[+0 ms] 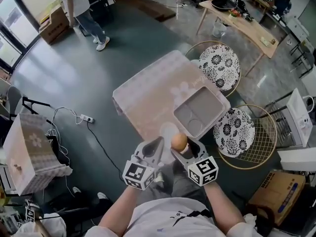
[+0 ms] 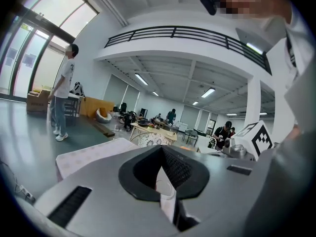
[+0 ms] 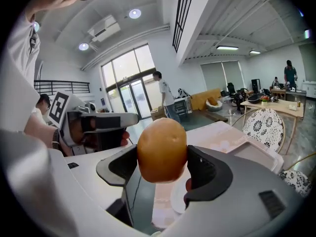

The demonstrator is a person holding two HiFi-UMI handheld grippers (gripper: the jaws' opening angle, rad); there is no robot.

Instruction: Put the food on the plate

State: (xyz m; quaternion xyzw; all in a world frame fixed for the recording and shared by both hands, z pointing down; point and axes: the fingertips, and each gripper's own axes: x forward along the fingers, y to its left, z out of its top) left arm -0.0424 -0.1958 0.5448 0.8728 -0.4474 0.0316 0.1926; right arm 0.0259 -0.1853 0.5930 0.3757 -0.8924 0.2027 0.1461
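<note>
The pale-clothed table (image 1: 148,93) fills the middle of the head view, and I stand at its near edge. On its right side lies a compartment tray (image 1: 213,98), whose sections look bare from here. Just left of the tray's near corner, close to the near edge of the table, sits a small white plate (image 1: 167,129) with nothing on it that I can see. My left gripper (image 1: 158,143) is held above that near edge, just left of my right one. Its jaws are pressed together at the tips with nothing between them, so it plays no part for now. My right gripper (image 1: 180,147) has its jaws spread round the food (image 3: 162,149), a rounded orange-brown piece, a potato by the look. They pinch it on both flanks, and it sits up in the air, well clear of the cloth. In the right gripper view the plate shows pale beneath and just beyond the food. I judge the pick-up to be done and the placing not: what is left is to carry the food a little forward and left over the plate, lower it and let go.
</note>
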